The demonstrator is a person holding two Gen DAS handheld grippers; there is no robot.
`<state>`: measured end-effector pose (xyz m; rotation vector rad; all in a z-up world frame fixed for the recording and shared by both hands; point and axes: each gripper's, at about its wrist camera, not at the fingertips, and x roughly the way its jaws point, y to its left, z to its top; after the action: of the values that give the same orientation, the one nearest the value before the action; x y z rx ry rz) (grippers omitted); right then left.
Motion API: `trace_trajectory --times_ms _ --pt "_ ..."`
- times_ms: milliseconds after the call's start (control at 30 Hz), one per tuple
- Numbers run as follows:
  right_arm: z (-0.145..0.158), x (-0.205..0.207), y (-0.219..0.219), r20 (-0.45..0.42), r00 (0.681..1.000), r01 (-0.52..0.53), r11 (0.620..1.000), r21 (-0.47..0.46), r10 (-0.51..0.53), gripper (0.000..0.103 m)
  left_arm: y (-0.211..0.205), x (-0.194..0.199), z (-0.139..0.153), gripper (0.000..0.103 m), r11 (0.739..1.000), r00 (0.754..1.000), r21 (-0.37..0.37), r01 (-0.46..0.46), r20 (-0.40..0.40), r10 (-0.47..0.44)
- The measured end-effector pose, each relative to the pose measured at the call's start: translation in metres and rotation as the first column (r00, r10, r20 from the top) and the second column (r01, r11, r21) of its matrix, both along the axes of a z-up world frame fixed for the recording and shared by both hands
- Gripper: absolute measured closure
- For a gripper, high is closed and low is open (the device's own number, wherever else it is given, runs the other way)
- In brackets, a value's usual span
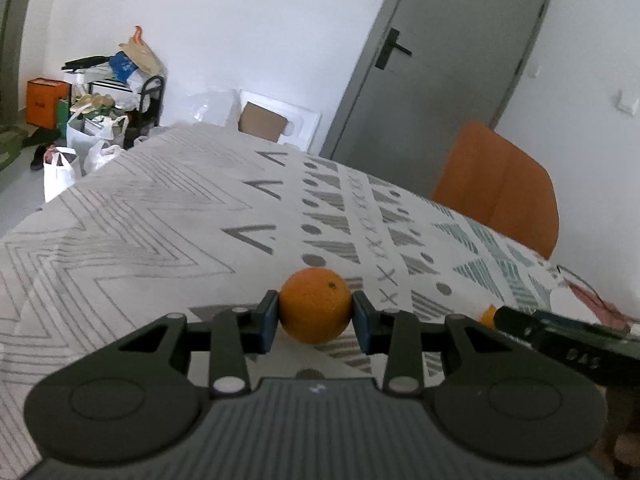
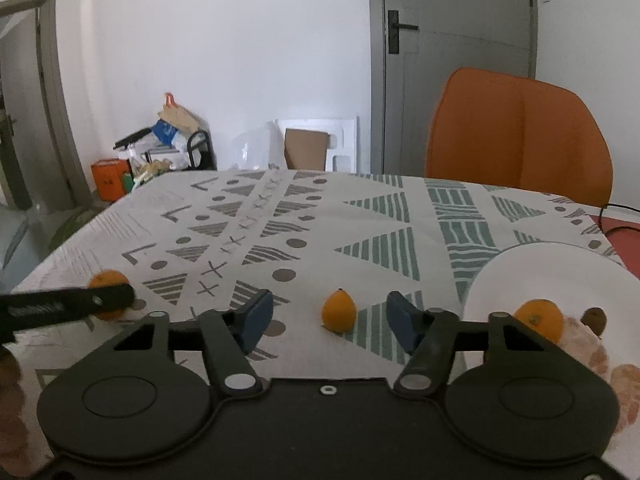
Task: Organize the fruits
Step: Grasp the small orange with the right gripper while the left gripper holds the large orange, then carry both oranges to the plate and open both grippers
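My left gripper (image 1: 315,317) is shut on a round orange (image 1: 315,306), with both blue pads pressed on its sides just above the patterned tablecloth (image 1: 160,220). In the right wrist view that same orange (image 2: 107,280) shows at the far left behind a black finger (image 2: 80,302) of the left gripper. My right gripper (image 2: 330,314) is open around a small pear-shaped orange fruit (image 2: 339,311) that stands on the cloth; neither pad touches it. At the right, a white plate (image 2: 560,272) holds another orange (image 2: 539,318) and a small brown fruit (image 2: 595,317).
An orange chair (image 2: 520,132) stands at the table's far side, before a grey door (image 2: 456,60). Bags and boxes (image 1: 100,112) are piled on the floor by the wall at the left. A red mat with a black cable (image 2: 624,232) lies at the right edge.
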<state>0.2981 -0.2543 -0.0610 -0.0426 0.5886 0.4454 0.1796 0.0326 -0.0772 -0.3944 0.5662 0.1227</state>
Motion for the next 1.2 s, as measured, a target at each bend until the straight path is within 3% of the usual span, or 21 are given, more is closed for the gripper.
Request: trace_trajectory --times_ms 333,467,800,1200 --pt "-0.012 0.015 0.024 0.006 1.0 -0.003 0.997 -0.074 0.004 0.051 0.014 -0.001 0.007 0.066 0.998 0.998 -0.01 -0.055 0.013 0.055" --pt "-0.016 0.017 0.025 -0.028 1.0 -0.014 0.996 -0.086 0.012 0.083 0.014 -0.002 0.006 0.066 0.998 0.998 -0.002 -0.061 0.016 0.061" --pt "0.005 -0.02 0.007 0.016 0.999 -0.032 0.999 -0.032 0.033 0.083 0.011 -0.006 0.012 0.066 0.998 0.998 0.003 -0.061 0.031 0.061" --pt "0.025 -0.046 -0.024 0.064 0.998 0.02 0.999 0.035 -0.022 0.083 -0.028 -0.009 0.028 0.066 0.997 0.996 0.031 0.068 0.056 -0.07"
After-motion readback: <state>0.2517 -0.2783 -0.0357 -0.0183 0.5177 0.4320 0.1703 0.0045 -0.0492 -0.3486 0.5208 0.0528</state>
